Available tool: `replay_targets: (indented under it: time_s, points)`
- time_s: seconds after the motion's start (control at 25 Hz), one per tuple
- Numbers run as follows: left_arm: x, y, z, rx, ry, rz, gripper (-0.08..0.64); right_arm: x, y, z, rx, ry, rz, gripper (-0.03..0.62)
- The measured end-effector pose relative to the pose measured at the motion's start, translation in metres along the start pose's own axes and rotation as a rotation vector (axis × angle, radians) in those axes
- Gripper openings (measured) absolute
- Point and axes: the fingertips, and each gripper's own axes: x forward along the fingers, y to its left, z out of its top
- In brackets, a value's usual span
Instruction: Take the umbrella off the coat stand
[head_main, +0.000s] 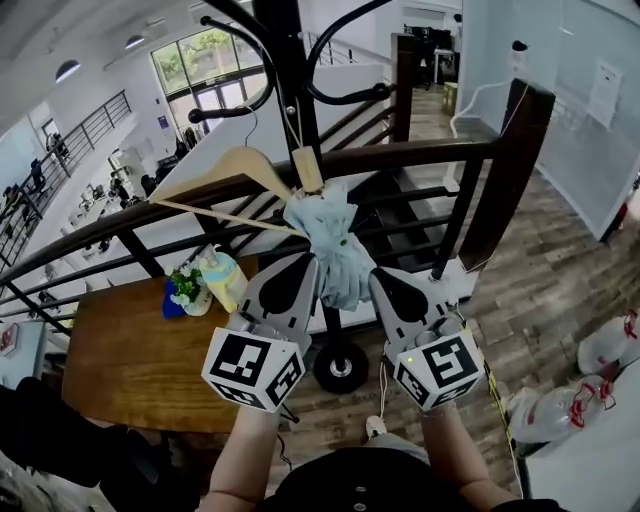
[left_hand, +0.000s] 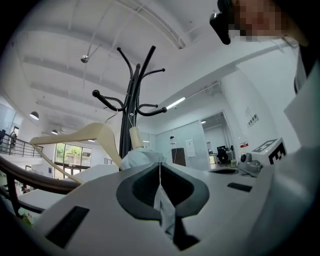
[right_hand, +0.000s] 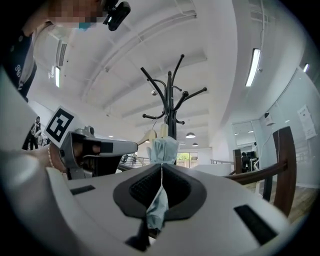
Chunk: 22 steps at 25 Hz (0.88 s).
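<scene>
A folded pale blue umbrella (head_main: 330, 245) with a light wooden handle (head_main: 307, 170) hangs against the black coat stand (head_main: 285, 80). My left gripper (head_main: 308, 262) is shut on the umbrella's fabric from the left. My right gripper (head_main: 378, 275) is shut on it from the right. In the left gripper view the jaws (left_hand: 160, 167) are closed with a strip of blue cloth (left_hand: 164, 210) pinched between them, the umbrella (left_hand: 142, 157) just beyond. In the right gripper view the closed gripper (right_hand: 161, 167) pinches the same cloth (right_hand: 157, 205) below the umbrella (right_hand: 164, 150) and the stand (right_hand: 171, 100).
A wooden clothes hanger (head_main: 235, 175) hangs on the stand beside the umbrella's handle. A dark railing (head_main: 400, 155) runs right behind the stand, with a thick post (head_main: 510, 170) at right. Below left is a wooden table (head_main: 140, 360) with flowers and a bottle (head_main: 215, 280). Plastic bags (head_main: 600, 360) lie on the floor at right.
</scene>
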Motion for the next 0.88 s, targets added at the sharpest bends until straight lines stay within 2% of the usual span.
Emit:
replay_targets:
  time_s: [0.2,0.4,0.64,0.88]
  points:
    - [0.024,0.019,0.026,-0.003,-0.052,0.075,0.017,0.019,-0.024,0.004,-0.008,-0.014,0.059,0.029]
    - [0.034,0.037,0.043,0.032,-0.042,0.166,0.017,0.035,-0.039,0.020,-0.008,-0.059,0.132,0.029]
    - [0.047,0.047,0.053,0.073,-0.040,0.220,0.017,0.059,-0.040,0.054,-0.055,-0.141,0.226,0.029]
    - [0.056,0.047,0.058,0.108,0.001,0.243,0.017,0.070,-0.036,0.073,-0.043,-0.219,0.291,0.029]
